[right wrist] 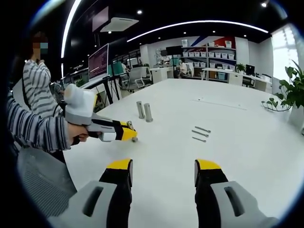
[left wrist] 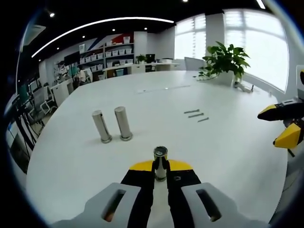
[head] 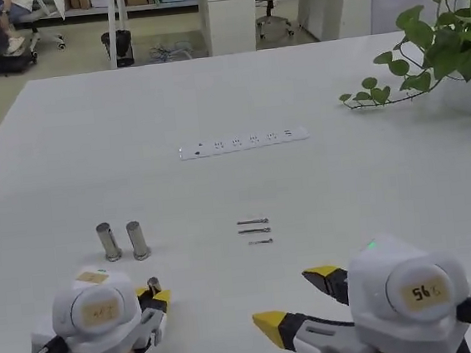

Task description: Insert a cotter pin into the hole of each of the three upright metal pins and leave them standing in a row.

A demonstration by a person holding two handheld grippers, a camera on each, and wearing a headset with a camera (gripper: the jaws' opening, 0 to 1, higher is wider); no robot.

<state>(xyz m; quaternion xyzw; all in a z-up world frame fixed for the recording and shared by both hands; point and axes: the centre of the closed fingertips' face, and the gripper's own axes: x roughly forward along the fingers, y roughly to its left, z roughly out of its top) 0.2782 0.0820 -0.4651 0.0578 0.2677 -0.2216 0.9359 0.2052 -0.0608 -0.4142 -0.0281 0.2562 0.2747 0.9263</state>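
Two upright metal pins (head: 109,241) (head: 137,240) stand side by side on the white table (head: 212,104); they also show in the left gripper view (left wrist: 101,126) (left wrist: 123,123). A third metal pin (left wrist: 160,161) stands upright on the table with my left gripper (left wrist: 160,167) shut on it, near the table's front (head: 154,286). Three cotter pins (head: 254,230) lie in a short stack to the right of the pins, ahead of my right gripper (head: 296,297). That gripper is open with nothing between its yellow-tipped jaws (right wrist: 164,166).
A white power strip (head: 243,142) lies across the middle of the table. A potted plant (head: 443,40) trails leaves at the far right. Office chairs and shelves stand beyond the table's far edge.
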